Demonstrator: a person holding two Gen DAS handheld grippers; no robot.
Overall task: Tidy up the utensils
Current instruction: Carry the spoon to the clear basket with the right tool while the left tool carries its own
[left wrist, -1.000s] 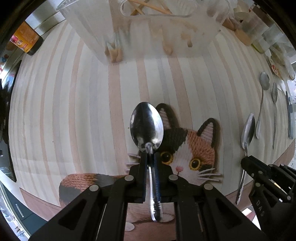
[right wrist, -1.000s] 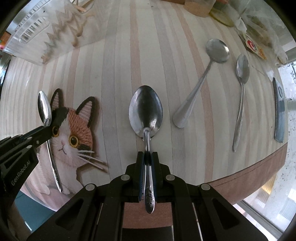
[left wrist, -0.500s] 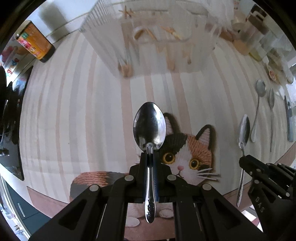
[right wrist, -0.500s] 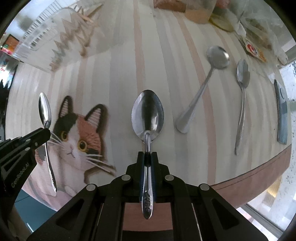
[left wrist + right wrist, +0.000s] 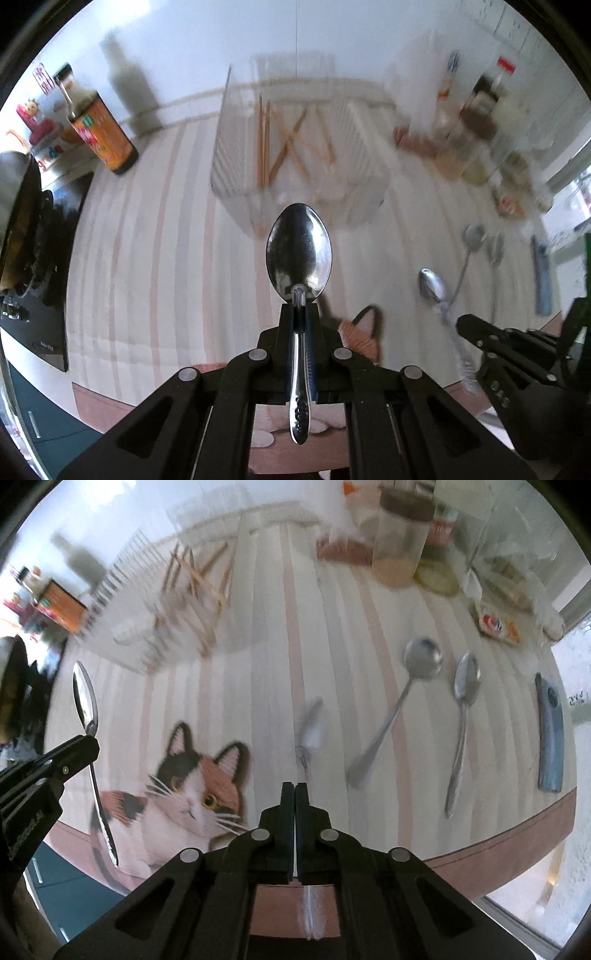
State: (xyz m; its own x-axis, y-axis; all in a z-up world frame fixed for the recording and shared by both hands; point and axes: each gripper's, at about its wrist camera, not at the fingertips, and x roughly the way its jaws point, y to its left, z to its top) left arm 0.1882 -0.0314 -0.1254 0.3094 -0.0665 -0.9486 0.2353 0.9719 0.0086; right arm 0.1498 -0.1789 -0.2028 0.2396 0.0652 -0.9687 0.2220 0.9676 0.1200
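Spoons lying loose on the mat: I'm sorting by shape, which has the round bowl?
The diagonal spoon, left of the straighter oval-bowled spoon; its bowl is circular.

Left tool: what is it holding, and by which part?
The left tool grips a metal spoon at the neck of its handle, just behind the bowl; the bowl points forward.

bright daylight, motion blur, fisheye warping

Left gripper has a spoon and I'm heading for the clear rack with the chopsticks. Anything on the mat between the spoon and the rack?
Nothing visible. The left gripper holds its spoon bowl-forward, and only bare striped mat lies between it and the clear rack holding chopsticks. The brown bottle stands well off to the left.
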